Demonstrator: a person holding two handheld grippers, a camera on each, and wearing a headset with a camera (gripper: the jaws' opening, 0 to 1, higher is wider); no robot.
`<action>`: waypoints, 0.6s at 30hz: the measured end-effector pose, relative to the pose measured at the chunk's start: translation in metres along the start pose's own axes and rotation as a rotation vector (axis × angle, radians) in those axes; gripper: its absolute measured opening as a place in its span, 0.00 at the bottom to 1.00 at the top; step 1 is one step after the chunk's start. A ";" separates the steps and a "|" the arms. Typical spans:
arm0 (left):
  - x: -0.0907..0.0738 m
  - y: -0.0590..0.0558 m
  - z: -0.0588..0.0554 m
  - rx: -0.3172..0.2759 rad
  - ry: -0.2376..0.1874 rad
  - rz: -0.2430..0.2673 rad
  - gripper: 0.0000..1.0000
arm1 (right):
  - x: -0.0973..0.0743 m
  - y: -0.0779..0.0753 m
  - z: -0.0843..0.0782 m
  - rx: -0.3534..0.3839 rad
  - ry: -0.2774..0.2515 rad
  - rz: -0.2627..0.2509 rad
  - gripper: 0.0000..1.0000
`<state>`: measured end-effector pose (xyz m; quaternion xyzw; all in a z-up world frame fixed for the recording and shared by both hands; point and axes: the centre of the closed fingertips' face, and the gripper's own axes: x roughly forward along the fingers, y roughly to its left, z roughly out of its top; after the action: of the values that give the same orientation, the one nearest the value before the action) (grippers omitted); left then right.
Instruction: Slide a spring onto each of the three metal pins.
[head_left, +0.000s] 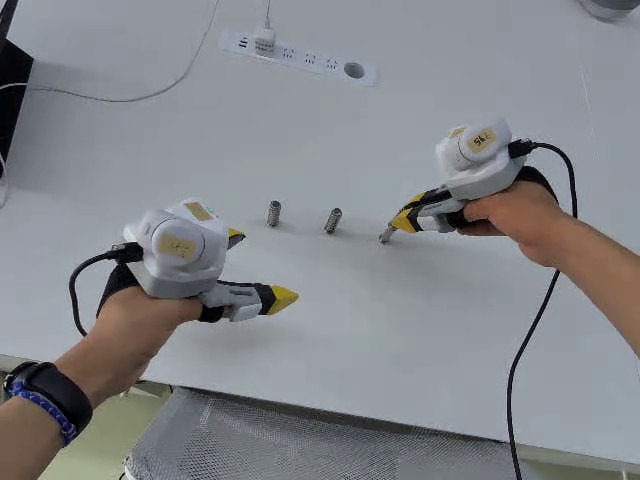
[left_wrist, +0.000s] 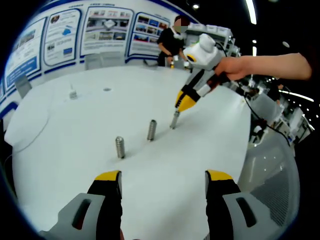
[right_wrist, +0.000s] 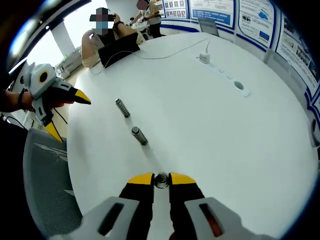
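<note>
Three upright metal pins stand in a row on the white table (head_left: 330, 320), each with a spring on it: the left one (head_left: 273, 212) (left_wrist: 120, 147) (right_wrist: 122, 107), the middle one (head_left: 333, 220) (left_wrist: 151, 130) (right_wrist: 139, 135) and the right one (head_left: 387, 235) (left_wrist: 174, 120). My right gripper (head_left: 398, 224) (left_wrist: 184, 103) (right_wrist: 161, 179) is shut on the top of the right spring (right_wrist: 161, 180), which sits between its yellow tips. My left gripper (head_left: 260, 268) (left_wrist: 163, 176) (right_wrist: 75, 96) hangs open and holds nothing, nearer the table's front edge and short of the left pin.
A white power strip (head_left: 297, 55) with a plug lies at the back, and a thin cable (head_left: 150, 92) runs left from it. A grey mesh chair (head_left: 300, 440) stands under the front edge. People sit at the table's far side (right_wrist: 107, 42).
</note>
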<state>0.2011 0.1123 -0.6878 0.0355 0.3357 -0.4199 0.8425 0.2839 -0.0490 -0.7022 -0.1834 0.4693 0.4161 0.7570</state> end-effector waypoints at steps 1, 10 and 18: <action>0.000 0.000 0.000 0.000 -0.001 0.001 0.69 | 0.001 0.001 0.000 -0.007 0.003 -0.001 0.13; -0.002 0.001 -0.002 -0.005 0.003 0.004 0.68 | 0.006 0.004 -0.003 -0.049 0.019 -0.016 0.13; -0.002 0.002 -0.003 -0.008 0.005 0.003 0.68 | 0.014 0.007 -0.008 -0.054 0.028 -0.022 0.13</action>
<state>0.2001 0.1161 -0.6893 0.0338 0.3394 -0.4170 0.8425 0.2769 -0.0445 -0.7173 -0.2150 0.4663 0.4175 0.7497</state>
